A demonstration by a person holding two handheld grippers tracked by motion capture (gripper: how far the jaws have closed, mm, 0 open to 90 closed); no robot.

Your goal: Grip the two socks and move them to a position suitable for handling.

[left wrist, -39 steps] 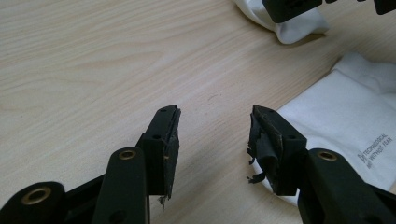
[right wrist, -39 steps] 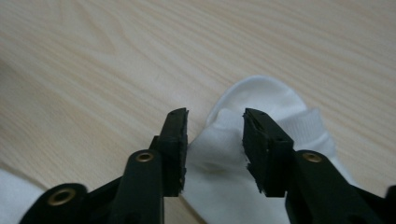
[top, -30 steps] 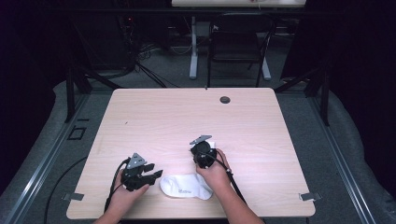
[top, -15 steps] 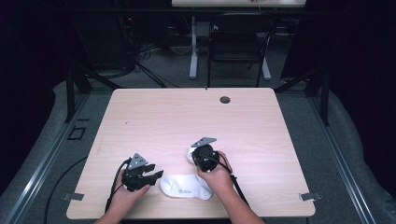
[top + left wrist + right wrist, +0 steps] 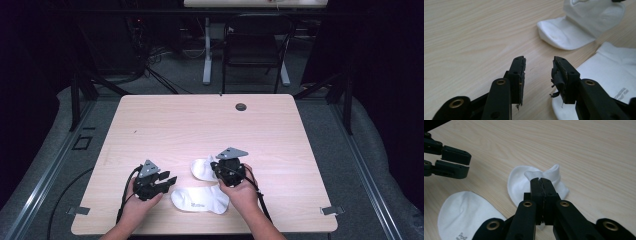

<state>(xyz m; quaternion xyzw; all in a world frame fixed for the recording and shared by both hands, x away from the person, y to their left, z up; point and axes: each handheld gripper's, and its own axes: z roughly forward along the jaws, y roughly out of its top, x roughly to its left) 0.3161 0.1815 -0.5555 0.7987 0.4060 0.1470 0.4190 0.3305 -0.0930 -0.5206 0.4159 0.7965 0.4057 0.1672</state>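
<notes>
Two white ankle socks are on the wooden table (image 5: 200,125). One sock (image 5: 200,200) (image 5: 616,72) (image 5: 461,215) lies flat near the front edge. My right gripper (image 5: 216,169) (image 5: 541,181) is shut on a fold of the second sock (image 5: 202,169) (image 5: 517,186) (image 5: 574,32), which is pulled up off the table just beyond the flat one. My left gripper (image 5: 169,181) (image 5: 538,68) (image 5: 468,163) hovers low at the flat sock's left end. Its jaws have just been closing and stand apart with only bare table between them.
A small dark round grommet (image 5: 241,106) sits near the table's far edge. Beyond the table stand a black chair (image 5: 252,55) and a white desk leg (image 5: 206,50) on a dark floor. The far half of the table is bare wood.
The right gripper has drawn the second sock up and away from the flat one, toward the table's middle. The left gripper's jaws have narrowed; that hand stayed put.
</notes>
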